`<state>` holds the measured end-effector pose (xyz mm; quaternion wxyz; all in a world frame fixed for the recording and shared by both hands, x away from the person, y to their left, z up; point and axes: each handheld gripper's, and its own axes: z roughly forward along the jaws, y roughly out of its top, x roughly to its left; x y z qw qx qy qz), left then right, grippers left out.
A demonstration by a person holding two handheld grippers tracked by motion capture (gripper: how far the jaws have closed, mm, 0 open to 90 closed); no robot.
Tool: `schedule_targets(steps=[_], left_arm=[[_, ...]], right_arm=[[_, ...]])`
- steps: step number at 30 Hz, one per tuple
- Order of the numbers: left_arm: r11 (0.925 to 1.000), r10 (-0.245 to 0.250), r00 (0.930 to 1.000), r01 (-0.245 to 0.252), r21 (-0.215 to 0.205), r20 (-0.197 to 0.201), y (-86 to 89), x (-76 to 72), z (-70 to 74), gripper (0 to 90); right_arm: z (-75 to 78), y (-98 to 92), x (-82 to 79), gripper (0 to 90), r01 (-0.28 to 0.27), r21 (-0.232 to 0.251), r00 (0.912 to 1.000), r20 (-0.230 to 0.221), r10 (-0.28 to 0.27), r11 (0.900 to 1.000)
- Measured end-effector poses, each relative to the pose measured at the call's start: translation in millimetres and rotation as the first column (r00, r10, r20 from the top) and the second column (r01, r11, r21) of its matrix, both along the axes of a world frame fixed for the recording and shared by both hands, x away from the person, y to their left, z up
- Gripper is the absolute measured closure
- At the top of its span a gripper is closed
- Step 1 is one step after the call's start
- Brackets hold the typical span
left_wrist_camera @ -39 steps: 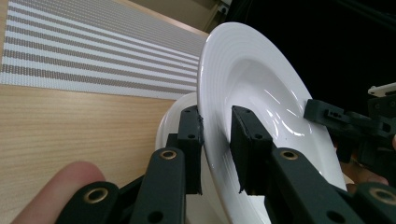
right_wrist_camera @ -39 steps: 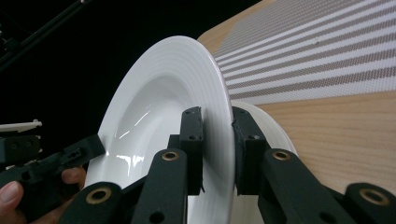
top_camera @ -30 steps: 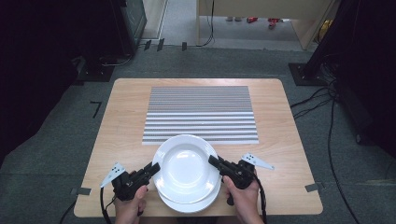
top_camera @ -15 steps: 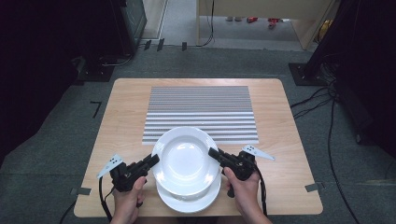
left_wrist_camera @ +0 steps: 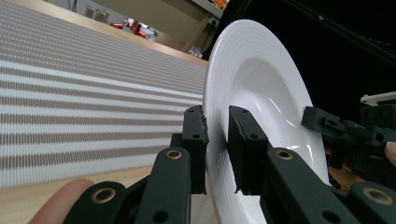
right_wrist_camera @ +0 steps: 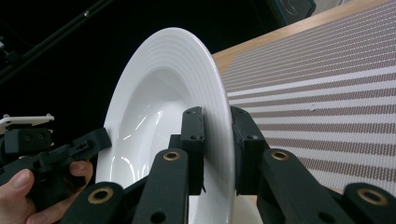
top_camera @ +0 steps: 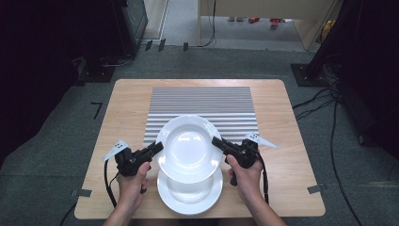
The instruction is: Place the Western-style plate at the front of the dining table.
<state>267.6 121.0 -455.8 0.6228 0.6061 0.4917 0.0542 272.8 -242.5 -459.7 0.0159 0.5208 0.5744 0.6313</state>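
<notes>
A white deep plate [top_camera: 189,148] hangs above the table, held by both rims. My left gripper [top_camera: 158,147] is shut on its left rim, and the left gripper view has the plate [left_wrist_camera: 261,93] edge-on with a jaw on each face. On the opposite rim my right gripper [top_camera: 217,141] is shut, the plate [right_wrist_camera: 163,102] pinched between its jaws. Under the lifted plate a second white plate [top_camera: 189,190] lies flat near the table's front edge. The lifted plate partly overlaps the striped placemat [top_camera: 203,106].
The wooden table [top_camera: 291,141] has bare wood to the left and right of the placemat. Cables [top_camera: 324,101] run over the grey floor to the right of the table. Dark equipment stands at both sides of the room.
Both grippers have lifted the upper plate off the lower one and carried it away from the person, toward the striped placemat. The lower plate stays in place.
</notes>
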Motion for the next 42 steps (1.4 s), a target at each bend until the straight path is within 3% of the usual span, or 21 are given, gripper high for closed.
schedule_targets(steps=[9,15,28,29,38,40,42], left_arm=[[0.9999,0.005,0.9996,-0.004,0.016,-0.027,-8.5,40.0,9.6,78.4],[0.9996,0.004,0.9994,-0.003,0.027,-0.033,-13.5,56.5,11.2,78.1],[0.9995,0.012,0.9944,-0.009,0.029,-0.105,-25.3,109.2,7.0,77.8],[0.9997,0.010,0.9933,-0.007,0.025,-0.115,-27.0,118.1,6.3,77.9],[0.9992,0.034,0.9863,-0.030,0.027,-0.161,-31.4,148.9,-2.1,77.6],[0.9985,0.047,0.9837,-0.042,0.036,-0.174,-32.7,155.8,-4.4,77.5],[0.9977,0.054,0.9809,-0.046,0.049,-0.187,-34.1,162.7,-7.0,77.4]], right_arm=[[4.5,-5.8,35.5,78.6,0.016,-0.004,0.9996,-0.022,-0.016,1.000],[5.4,-11.4,53.4,78.8,0.006,0.004,0.9987,-0.051,-0.006,1.000],[1.7,-20.2,98.1,78.9,0.036,0.009,0.9925,-0.117,-0.035,0.999],[0.2,-22.0,105.4,79.0,0.043,0.013,0.9910,-0.127,-0.041,0.999],[-10.0,-22.9,132.0,79.0,0.079,0.024,0.9831,-0.167,-0.074,0.997],[-16.3,-22.2,137.2,79.1,0.096,0.051,0.9776,-0.193,-0.084,0.994],[-24.0,-20.5,145.8,78.4,0.110,0.039,0.9710,-0.218,-0.099,0.993]])
